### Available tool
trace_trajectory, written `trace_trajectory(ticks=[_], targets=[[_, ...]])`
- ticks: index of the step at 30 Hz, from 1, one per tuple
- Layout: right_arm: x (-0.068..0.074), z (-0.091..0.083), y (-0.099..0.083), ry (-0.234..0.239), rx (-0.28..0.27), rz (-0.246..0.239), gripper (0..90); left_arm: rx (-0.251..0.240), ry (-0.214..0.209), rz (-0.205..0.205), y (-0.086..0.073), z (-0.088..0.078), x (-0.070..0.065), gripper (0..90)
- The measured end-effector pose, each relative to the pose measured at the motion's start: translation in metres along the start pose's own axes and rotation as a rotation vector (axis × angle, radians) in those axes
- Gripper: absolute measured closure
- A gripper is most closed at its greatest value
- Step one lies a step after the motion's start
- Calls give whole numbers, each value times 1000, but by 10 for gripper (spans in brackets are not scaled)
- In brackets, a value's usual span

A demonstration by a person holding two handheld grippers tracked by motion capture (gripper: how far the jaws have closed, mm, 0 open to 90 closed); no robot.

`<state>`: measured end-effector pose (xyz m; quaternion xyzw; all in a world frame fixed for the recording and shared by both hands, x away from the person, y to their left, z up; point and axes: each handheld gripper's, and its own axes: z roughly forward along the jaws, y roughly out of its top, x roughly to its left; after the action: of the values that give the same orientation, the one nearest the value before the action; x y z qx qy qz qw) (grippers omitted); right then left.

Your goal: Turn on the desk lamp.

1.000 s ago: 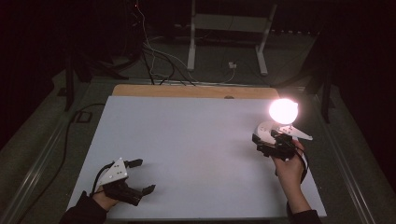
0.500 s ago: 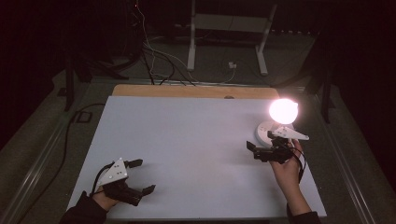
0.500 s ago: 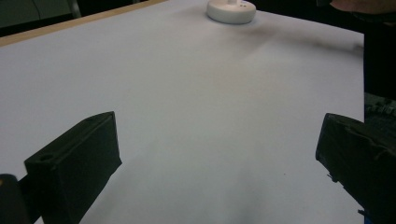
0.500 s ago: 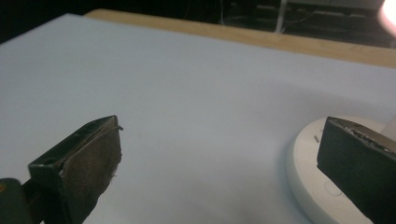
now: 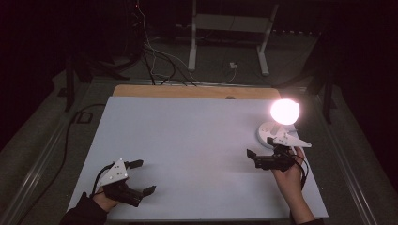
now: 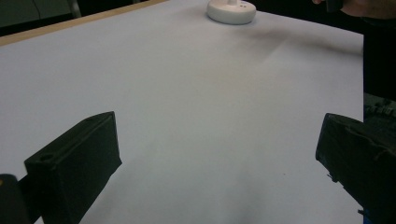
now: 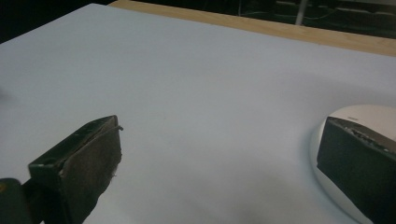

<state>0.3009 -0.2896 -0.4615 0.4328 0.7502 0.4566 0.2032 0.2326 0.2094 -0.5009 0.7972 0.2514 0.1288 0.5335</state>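
Note:
A white lamp with a glowing round bulb stands on its round base at the right of the white table sheet. My right gripper lies just in front of the base, pointing left, open and empty. In the right gripper view its right jaw overlaps the lamp base. My left gripper rests near the front left corner, open with nothing between its jaws. The left gripper view looks across bare sheet toward the lamp base and the person's right hand.
A wooden strip edges the table's far side. Beyond it, on the dark floor, are cables and a white stand's legs. A black cable runs along the left side. The room is dark apart from the lamp.
My right gripper has drawn back from the lamp base, toward the table's front and a little left. The left gripper has stayed put.

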Motion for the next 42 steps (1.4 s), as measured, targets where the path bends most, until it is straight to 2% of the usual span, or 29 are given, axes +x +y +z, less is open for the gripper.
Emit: trace_trajectory(ticks=[7, 9, 15, 20, 27, 31, 42], targets=[[8, -3, -14, 37, -2, -33, 0, 2, 0, 0, 0, 0, 0, 2], [10, -3, -22, 44, 9, -52, 0, -3, -2, -3, 0, 0, 0, 3], [14, -5, -36, 67, 30, -67, 0, 2, -2, -1, 0, 0, 0, 3], [18, -9, -49, 80, 69, -85, 0, 1, -4, -1, 0, 0, 0, 3], [17, -19, -66, 78, 92, -116, 0, 3, -5, 0, 0, 1, 0, 3], [17, -24, -75, 72, 122, -116, 0, 2, -5, 0, 0, 1, -1, 3], [18, -20, -75, 56, 122, -165, 0, 6, -4, -1, 0, 2, 0, 3]])
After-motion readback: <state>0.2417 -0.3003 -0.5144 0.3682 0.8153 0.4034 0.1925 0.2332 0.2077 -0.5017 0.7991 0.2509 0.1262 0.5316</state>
